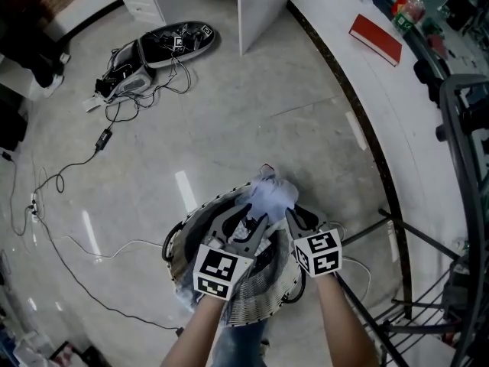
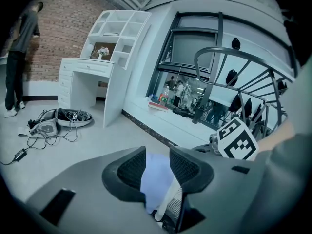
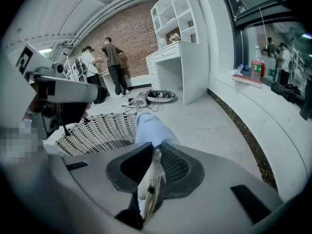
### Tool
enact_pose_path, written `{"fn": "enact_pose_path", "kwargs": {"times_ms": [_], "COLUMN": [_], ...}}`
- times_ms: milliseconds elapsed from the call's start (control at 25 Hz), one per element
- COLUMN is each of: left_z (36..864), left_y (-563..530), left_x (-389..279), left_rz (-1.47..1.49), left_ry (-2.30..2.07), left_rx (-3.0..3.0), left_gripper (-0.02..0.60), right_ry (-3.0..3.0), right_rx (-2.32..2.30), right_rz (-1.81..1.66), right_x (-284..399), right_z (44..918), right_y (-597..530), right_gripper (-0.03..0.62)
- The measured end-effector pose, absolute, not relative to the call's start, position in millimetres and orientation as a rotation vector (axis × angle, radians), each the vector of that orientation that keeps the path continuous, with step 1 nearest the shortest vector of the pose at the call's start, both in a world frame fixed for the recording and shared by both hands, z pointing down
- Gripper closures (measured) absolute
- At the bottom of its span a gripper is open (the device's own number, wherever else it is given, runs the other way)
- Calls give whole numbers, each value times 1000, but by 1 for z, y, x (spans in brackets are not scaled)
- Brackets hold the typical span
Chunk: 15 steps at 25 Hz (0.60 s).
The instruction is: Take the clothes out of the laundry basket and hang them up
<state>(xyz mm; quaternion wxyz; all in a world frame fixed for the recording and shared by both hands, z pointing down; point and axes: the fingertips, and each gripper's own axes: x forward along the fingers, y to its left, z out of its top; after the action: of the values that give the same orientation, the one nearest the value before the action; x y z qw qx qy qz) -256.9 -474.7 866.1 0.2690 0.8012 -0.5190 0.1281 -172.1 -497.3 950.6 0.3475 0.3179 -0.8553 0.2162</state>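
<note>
A woven laundry basket (image 1: 177,245) stands on the floor right below me, and both grippers reach into it. A light blue garment (image 1: 272,194) bunches up over the basket's far rim. My left gripper (image 1: 246,226) is shut on a fold of that blue cloth (image 2: 157,182), which fills the gap between its pads. My right gripper (image 1: 295,217) is beside it, to the right, shut on a pale cloth edge (image 3: 150,179), with the blue garment (image 3: 148,128) humped just past its fingertips. The basket's weave (image 3: 95,132) shows to the left in the right gripper view.
A black metal drying rack (image 1: 457,151) stands at the right, its legs reaching toward the basket. A black tray of devices (image 1: 174,40) and loose cables (image 1: 46,197) lie on the floor far left. A red book (image 1: 376,38) lies on the sill. People (image 3: 110,65) stand by the brick wall.
</note>
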Motion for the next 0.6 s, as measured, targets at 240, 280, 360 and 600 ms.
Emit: {"fn": "enact_pose_path", "kwargs": {"times_ms": [240,280,360,600], "left_z": [861,860,858,837], "left_y": [-469,-468,-466,-457], "left_x": [-257,-256,-256,-261], "left_rz": [345,347,348,347], "left_ry": [-1396,-1395,-1398,-1409], "left_rx": [2158,2158,2155,2148], "left_gripper": [423,423,423,423], "right_ry": [-2271,-2284,-2313,-2391], "right_rx": [852,860,874,911], "right_rz": [534,527,514,511], "right_x": [-172,-172,-171,-171], "right_z": [929,924,911,854], "right_y": [-491,-490,-488,-479], "right_gripper": [554,554,556,557]}}
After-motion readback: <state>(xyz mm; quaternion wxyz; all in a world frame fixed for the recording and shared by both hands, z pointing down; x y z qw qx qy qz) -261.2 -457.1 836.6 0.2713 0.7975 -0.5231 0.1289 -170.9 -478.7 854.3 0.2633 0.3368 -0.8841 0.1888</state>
